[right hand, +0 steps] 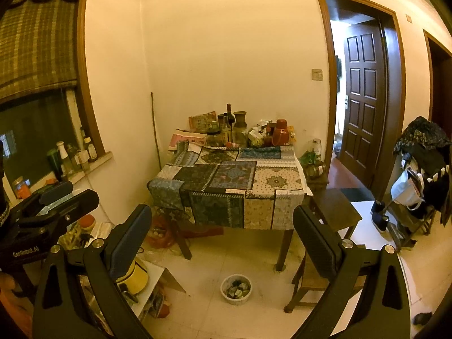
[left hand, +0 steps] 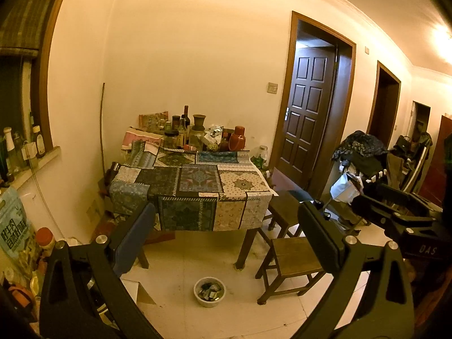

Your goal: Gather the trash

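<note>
My left gripper [left hand: 226,231] is held up in the air with its two fingers [left hand: 135,237] spread wide apart and nothing between them. My right gripper [right hand: 223,234] is raised level in the same way, its fingers [right hand: 316,240] also wide apart and empty. The two sit side by side, near each other: the right gripper's black body shows at the right edge of the left wrist view, and the left gripper's body shows at the left edge of the right wrist view.

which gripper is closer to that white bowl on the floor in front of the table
Hard to call; perhaps the left. Both grippers, left and right, hang open, well back from the white bowl and above it.
</note>
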Demonstrator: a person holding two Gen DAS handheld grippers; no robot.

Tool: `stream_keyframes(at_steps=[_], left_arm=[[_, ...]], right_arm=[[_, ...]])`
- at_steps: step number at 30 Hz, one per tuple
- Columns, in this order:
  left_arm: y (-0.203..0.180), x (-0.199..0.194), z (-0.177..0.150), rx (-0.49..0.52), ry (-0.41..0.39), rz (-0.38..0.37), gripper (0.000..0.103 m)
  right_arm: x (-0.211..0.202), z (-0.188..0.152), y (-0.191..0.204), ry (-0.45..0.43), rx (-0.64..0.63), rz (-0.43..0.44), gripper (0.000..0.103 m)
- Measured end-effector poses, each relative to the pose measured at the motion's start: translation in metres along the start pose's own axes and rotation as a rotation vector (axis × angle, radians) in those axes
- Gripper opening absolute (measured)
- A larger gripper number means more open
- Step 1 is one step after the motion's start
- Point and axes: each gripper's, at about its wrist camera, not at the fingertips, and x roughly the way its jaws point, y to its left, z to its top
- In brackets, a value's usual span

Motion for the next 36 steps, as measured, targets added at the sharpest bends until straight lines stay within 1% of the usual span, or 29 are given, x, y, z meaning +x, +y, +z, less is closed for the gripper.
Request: stream_keyframes(at_steps=[8, 19, 27, 31, 36], left_arm=[[-0.0024, 0.0001, 0.0004, 0.003, -0.002, 0.003, 0.101], [-0.0014, -0.0013, -0.0005, 0.016, 0.005, -0.021, 0.101], [-0.0023, -0.0018, -0.0004, 0.022, -0.002, -0.021, 0.101], [-0.0007, 0.0019, 0.0001, 0.029, 0.013, -0.043, 0.101], [-0.0011, 0.003, -0.0003, 0.03, 0.013, -0.042, 0.101]], right_arm=[[-0.0008, -0.0033, 0.0017, 0.004, 0.005, -0.012, 0.1], [0.0004, -0.0036, 0.0021, 0.011, 0.015, -0.016, 0.1], [0.0, -0.0042, 0.0017, 0.015, 0.019, -0.017, 0.1], [0.0001, -0.0042, 0.0022, 0.017, 0.016, -0.022, 0.1], [0.0006, -0.0043, 0.0023, 0.019, 0.018, -0.023, 0.1]])
